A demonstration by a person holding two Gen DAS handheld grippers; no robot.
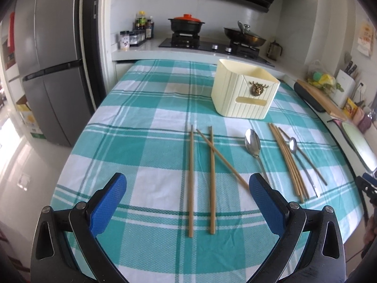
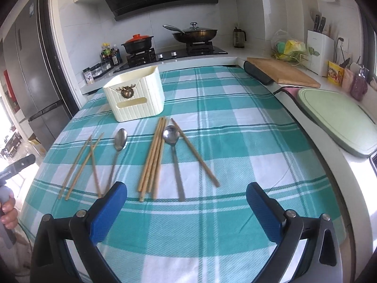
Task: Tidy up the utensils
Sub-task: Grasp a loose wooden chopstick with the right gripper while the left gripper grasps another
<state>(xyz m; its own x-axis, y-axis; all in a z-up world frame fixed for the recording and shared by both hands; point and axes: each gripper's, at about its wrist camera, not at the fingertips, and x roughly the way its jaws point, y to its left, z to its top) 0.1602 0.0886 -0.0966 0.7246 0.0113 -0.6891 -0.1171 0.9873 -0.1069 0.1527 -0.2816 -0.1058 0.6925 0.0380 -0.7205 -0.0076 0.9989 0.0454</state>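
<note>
On the teal checked tablecloth (image 1: 146, 151) lie three loose chopsticks (image 1: 190, 179), a steel spoon (image 1: 252, 144), a bundle of chopsticks (image 1: 288, 162) and a second spoon (image 1: 293, 145). A cream utensil box (image 1: 245, 89) stands behind them. My left gripper (image 1: 187, 186) hovers open just above the near ends of the loose chopsticks, holding nothing. In the right wrist view the bundle (image 2: 153, 160), the spoon beside it (image 2: 171, 136), the other spoon (image 2: 120, 140) and the box (image 2: 134, 93) show. My right gripper (image 2: 186, 195) hangs open near the bundle's ends.
A green cutting board (image 2: 339, 120) and a wooden board (image 2: 282, 73) lie on the counter to the right. A stove with pots (image 1: 212, 35) is behind the table; a fridge (image 1: 47, 70) stands left. A hand (image 2: 8, 210) holds the other gripper's handle at the left edge.
</note>
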